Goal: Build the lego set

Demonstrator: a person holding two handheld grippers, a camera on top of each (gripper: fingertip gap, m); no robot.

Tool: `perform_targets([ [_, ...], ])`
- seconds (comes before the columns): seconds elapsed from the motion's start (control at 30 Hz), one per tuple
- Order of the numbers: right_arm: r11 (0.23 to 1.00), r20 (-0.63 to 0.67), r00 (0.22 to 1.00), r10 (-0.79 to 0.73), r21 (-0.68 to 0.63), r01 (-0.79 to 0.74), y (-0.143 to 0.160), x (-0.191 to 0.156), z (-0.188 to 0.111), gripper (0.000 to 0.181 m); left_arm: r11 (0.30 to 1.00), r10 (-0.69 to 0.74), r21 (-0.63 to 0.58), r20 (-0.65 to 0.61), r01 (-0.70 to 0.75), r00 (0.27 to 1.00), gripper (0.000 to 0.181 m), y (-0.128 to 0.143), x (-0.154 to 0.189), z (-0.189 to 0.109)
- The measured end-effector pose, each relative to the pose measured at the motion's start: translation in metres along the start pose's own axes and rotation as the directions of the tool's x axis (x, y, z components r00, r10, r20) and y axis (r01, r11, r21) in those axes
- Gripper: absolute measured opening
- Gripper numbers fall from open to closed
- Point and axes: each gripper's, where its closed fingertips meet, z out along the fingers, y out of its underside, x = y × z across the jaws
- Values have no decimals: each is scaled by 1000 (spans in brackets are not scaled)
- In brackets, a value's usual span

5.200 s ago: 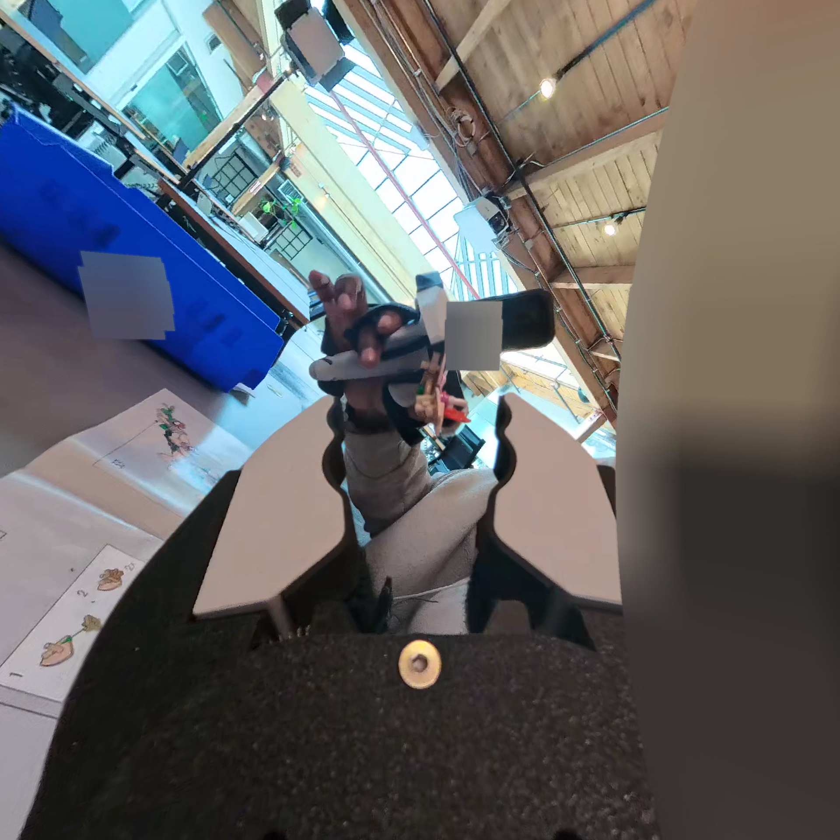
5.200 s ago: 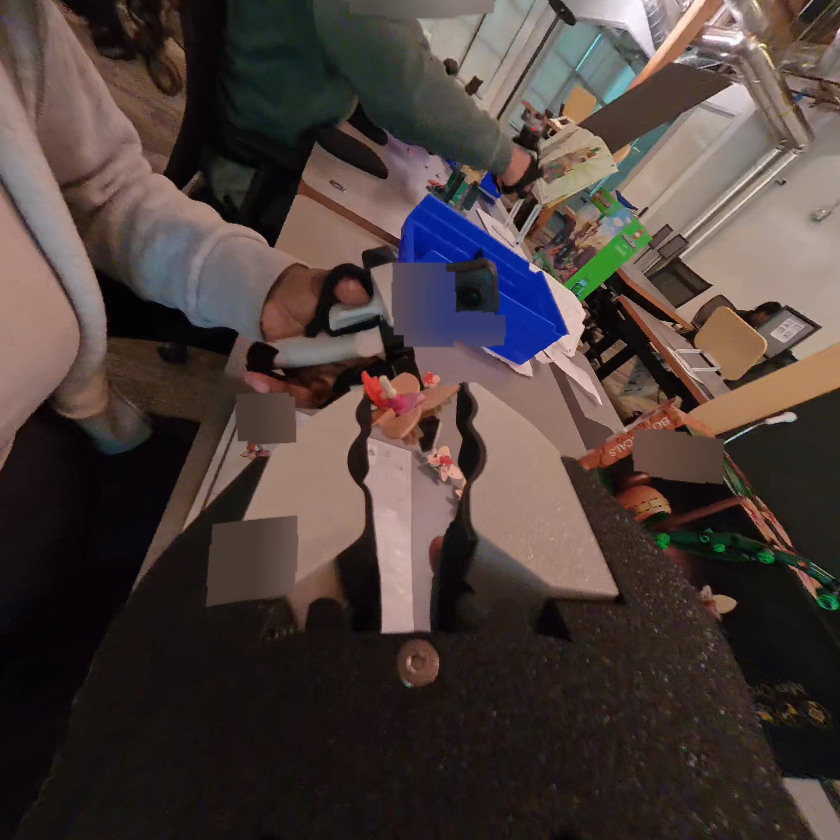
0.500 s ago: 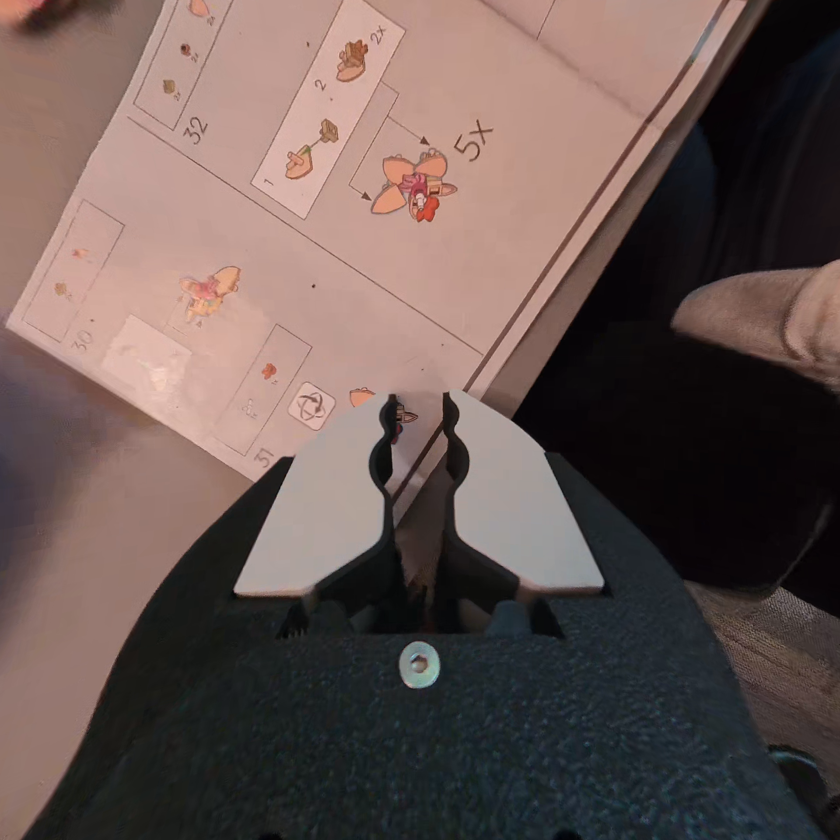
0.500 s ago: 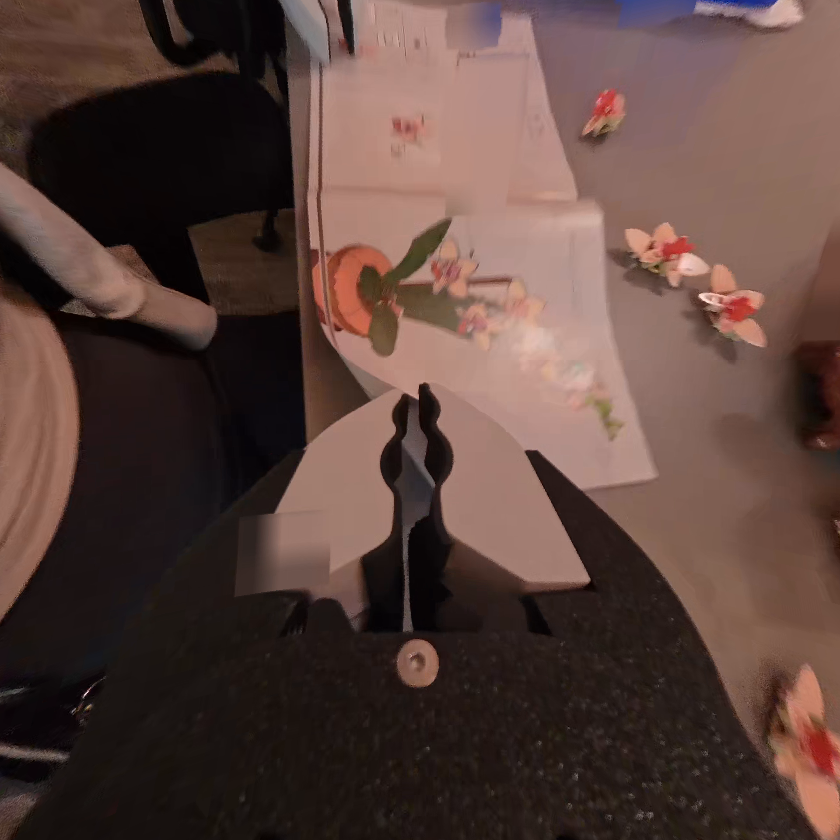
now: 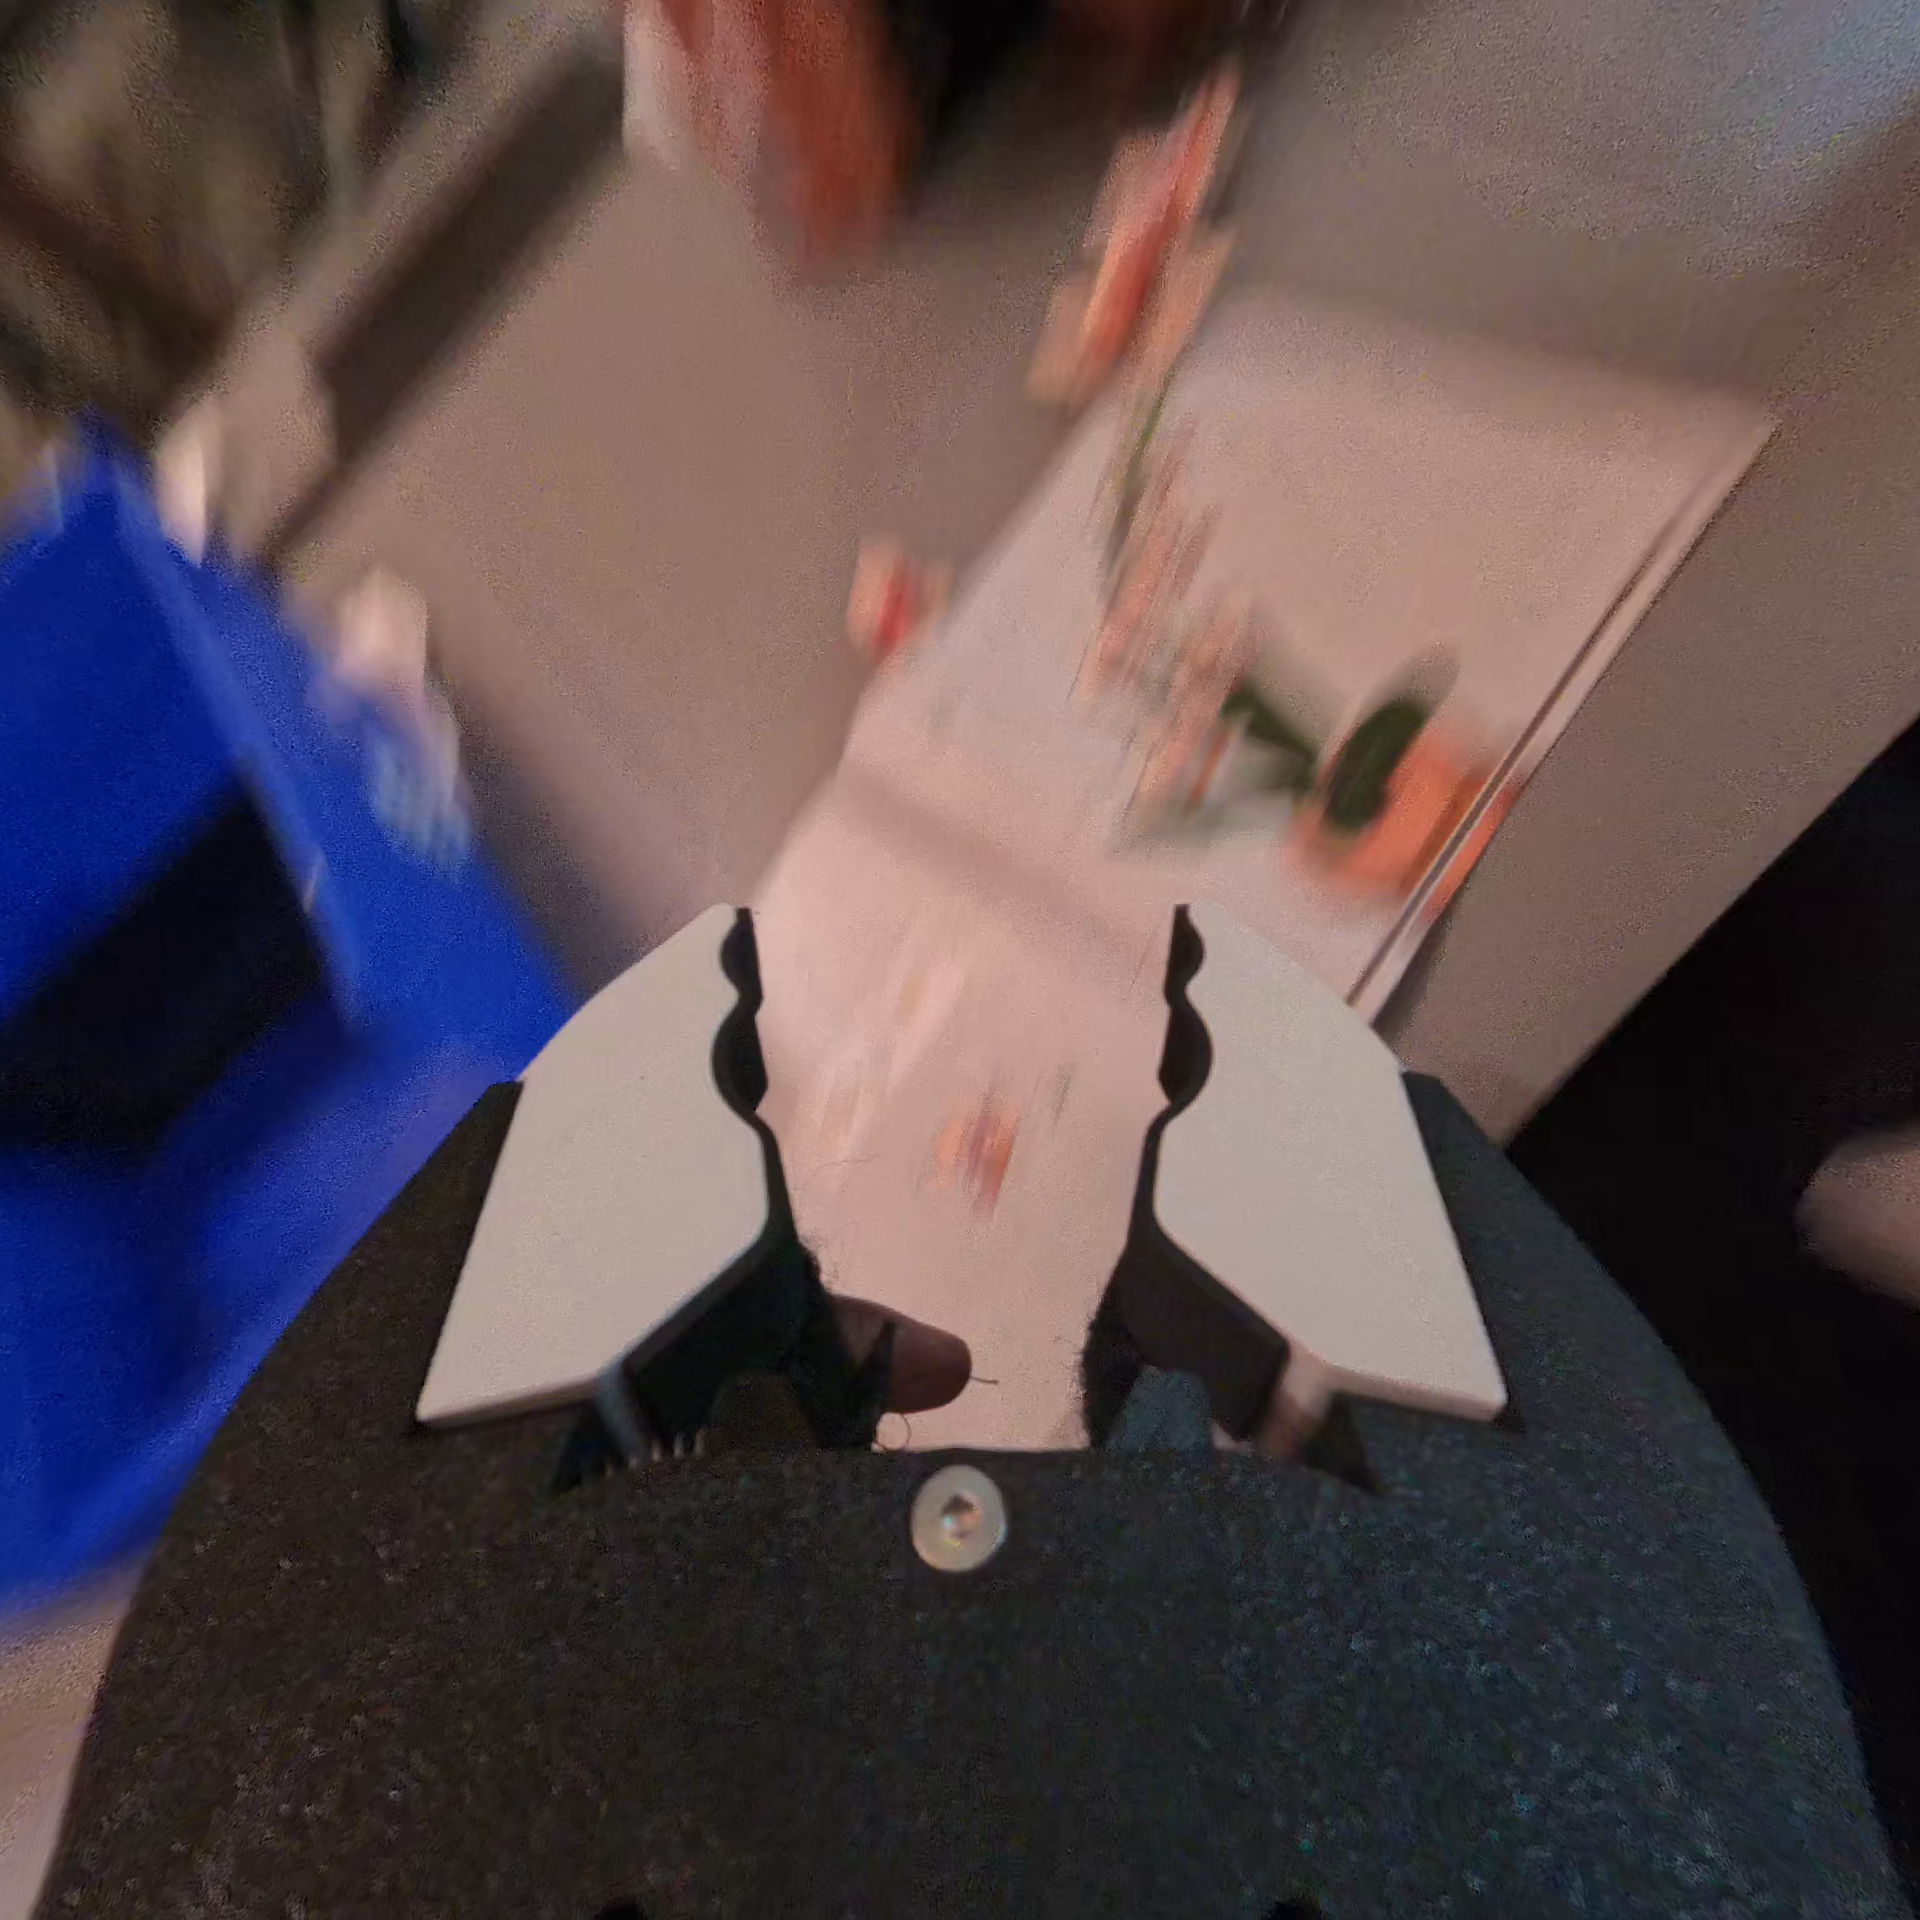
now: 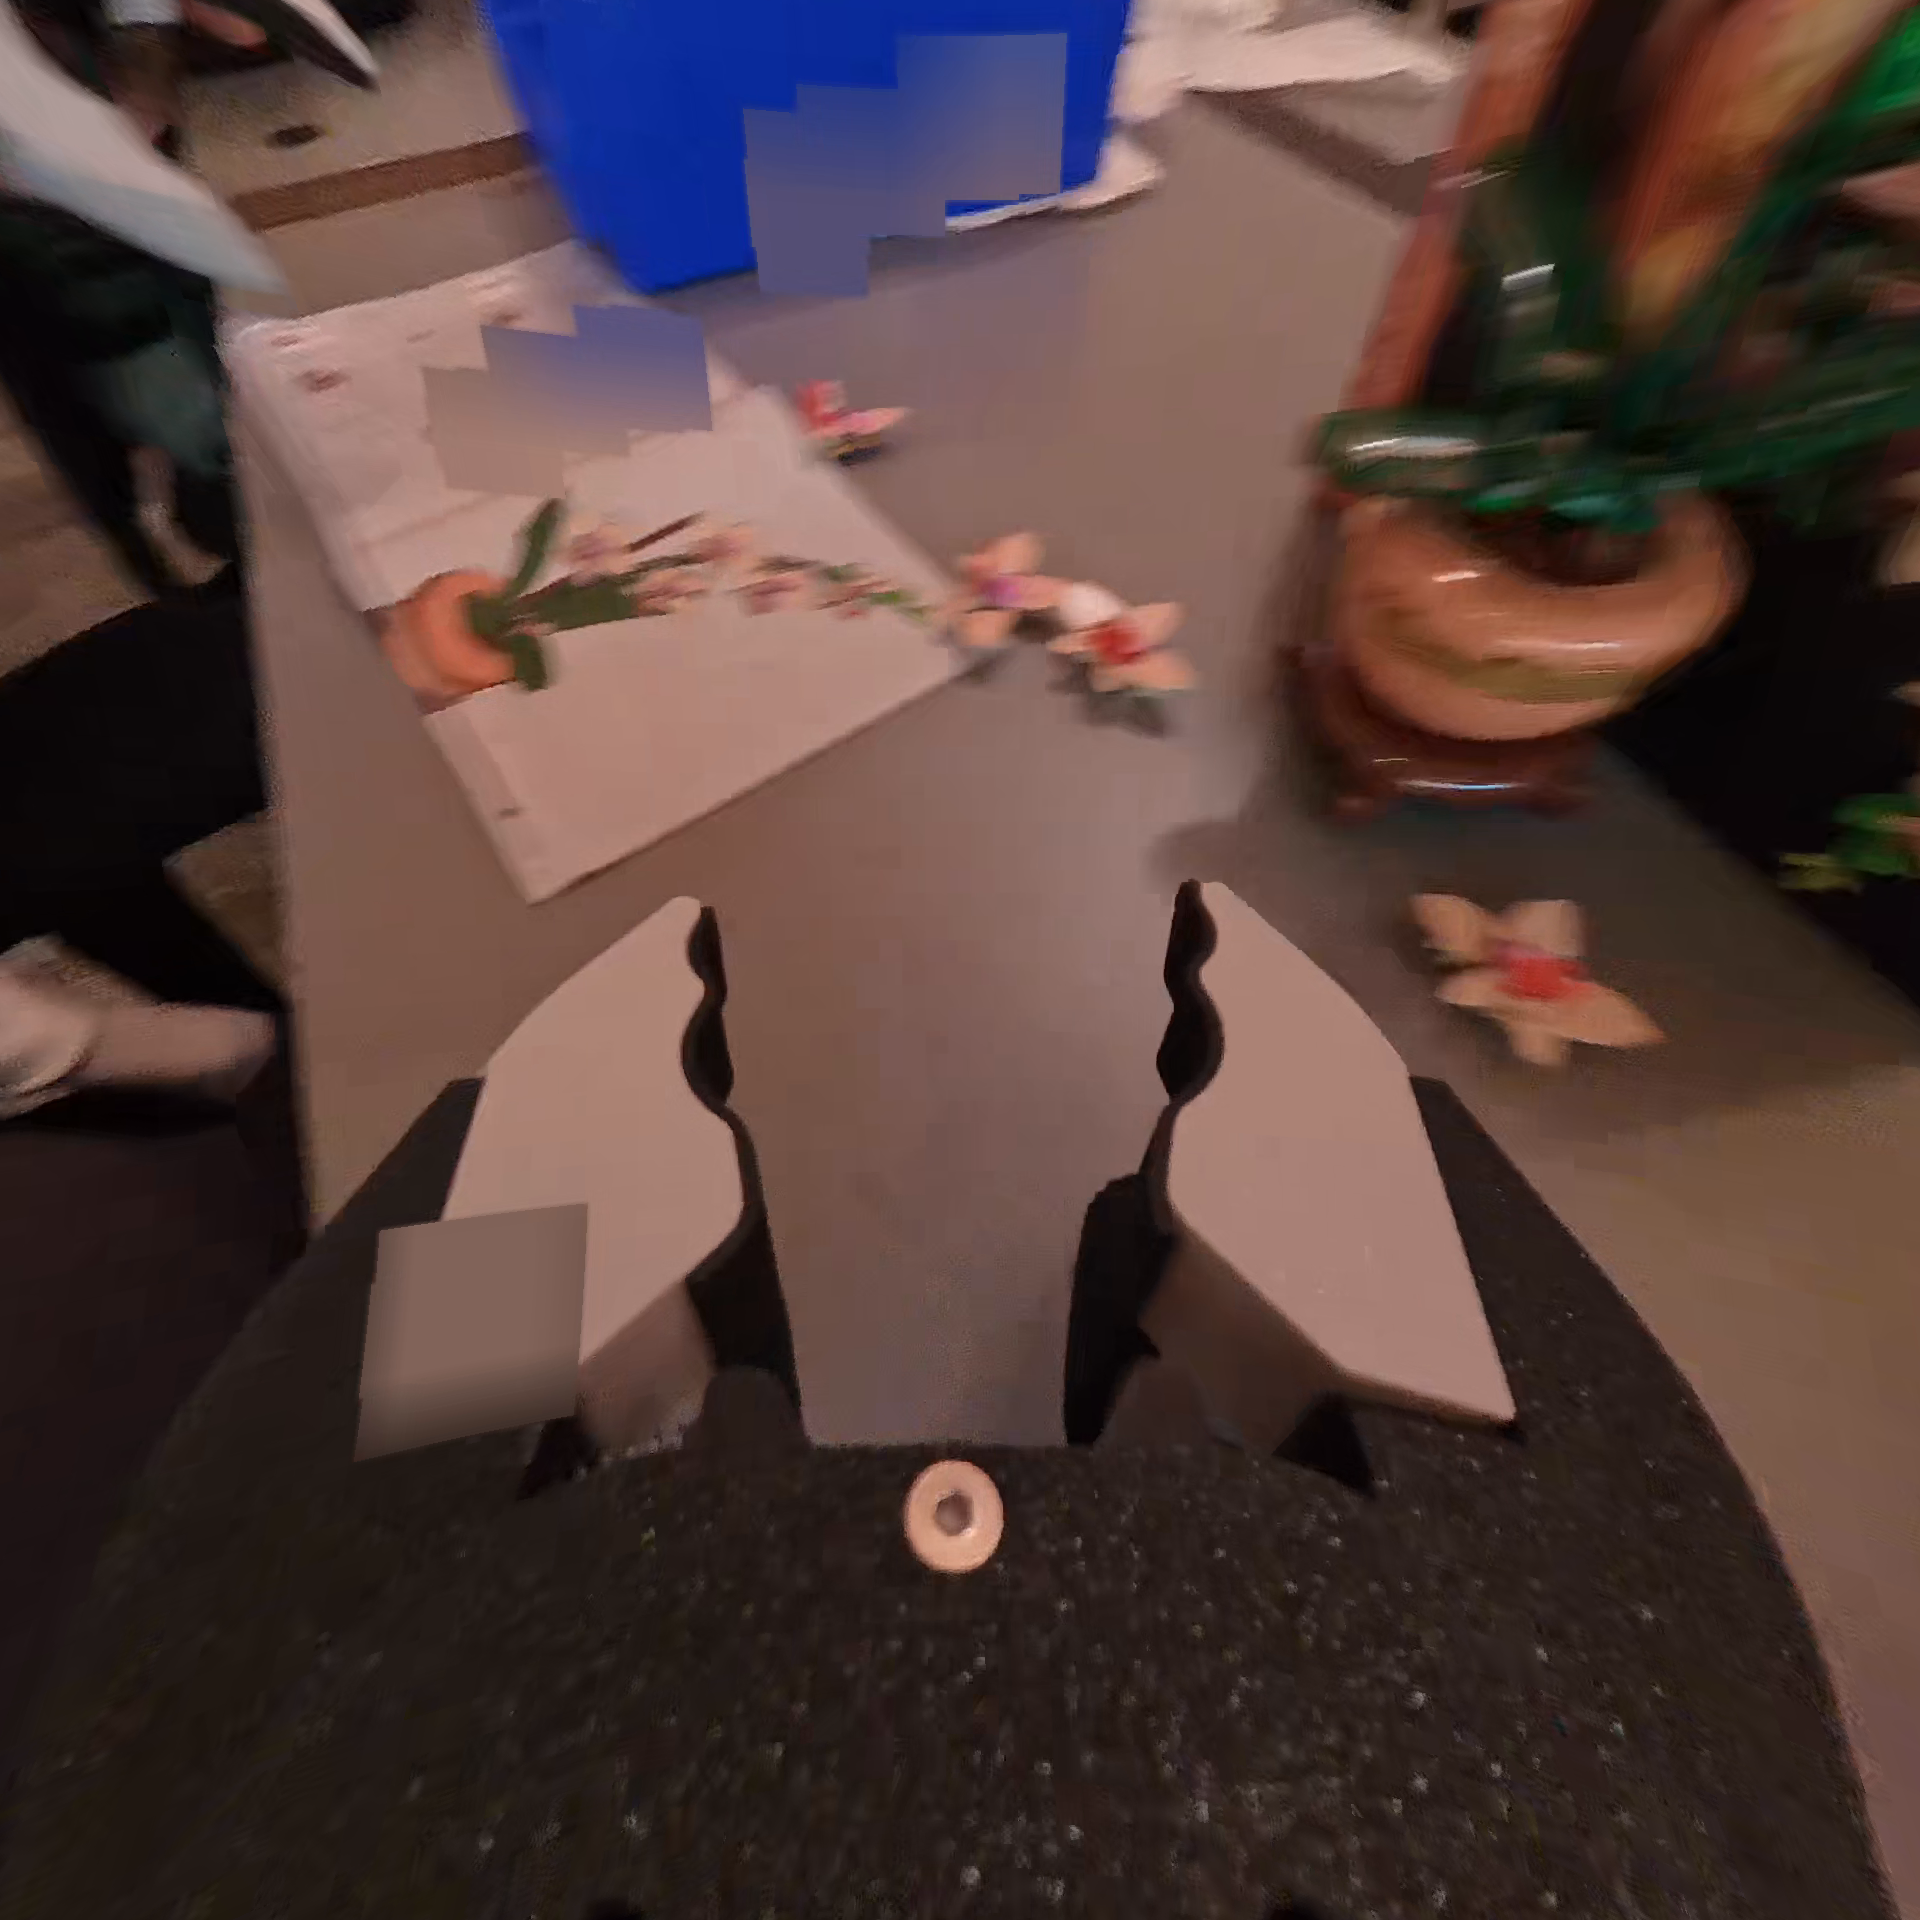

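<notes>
Both views are motion-blurred. The left gripper (image 5: pixel 961 925) has its fingers spread wide and empty over the instruction booklet (image 5: pixel 1299 644), with the blue bin (image 5: pixel 187 935) at the left of the frame. The right gripper (image 6: pixel 940 914) is likewise parted, holding nothing, above bare bench (image 6: pixel 914 810). Lego flowers lie loose — one at right centre (image 6: pixel 1527 977), a pair (image 6: pixel 1070 623) beside the booklet's corner — and the potted lego plant (image 6: pixel 1538 613) stands at upper right.
</notes>
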Motion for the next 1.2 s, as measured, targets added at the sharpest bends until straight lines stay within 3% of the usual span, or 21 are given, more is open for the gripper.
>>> perform_targets([
  [0.03, 1000, -34, 999, 1, 19, -1, -6, 22, -6, 81, 983, 24, 182, -78, -10, 997, 77, -44, 17, 9],
  [0.07, 1000, -57, 998, 7, 27, -5, -11, 42, -9, 79, 952, 59, 307, -174, -3, 983, 78, -81, 36, 20],
  [0.1, 1000, -66, 998, 10, 6, -9, -14, 59, -9, 80, 936, 88, 351, -266, 12, 960, 80, -106, 52, 36],
  [0.17, 998, -67, 998, 8, -58, -12, -15, 90, -1, 84, 947, 102, 320, -400, 35, 911, 80, -138, 66, 81],
  [0.23, 997, -36, 998, 42, -69, -44, -20, 110, 14, 85, 960, 68, 274, -436, 60, 897, 76, -160, 53, 135],
  [0.33, 993, 2, 1000, 25, -118, -25, -19, 122, 40, 88, 982, 47, 183, -492, 51, 869, 74, -171, 38, 202],
  [0.5, 984, 0, 998, -63, -168, 62, -15, 134, 70, 94, 979, 145, 195, -485, -54, 862, 76, -181, 35, 249],
  [0.67, 986, 42, 996, -83, -139, 88, -18, 134, 86, 87, 961, 242, 242, -508, -132, 827, 76, -188, 47, 271],
  [0.8, 984, 21, 995, -102, -148, 104, -16, 132, 84, 78, 956, 284, 229, -552, -186, 784, 70, -188, 69, 271],
  [0.93, 975, 35, 992, -125, -183, 129, -7, 116, 70, 81, 940, 341, 217, -582, -263, 738, 65, -183, 94, 252],
  [1.2, 969, 68, 987, -148, -188, 159, 18, 58, 27, 80, 945, 324, 173, -613, -279, 721, 64, -172, 153, 206],
])
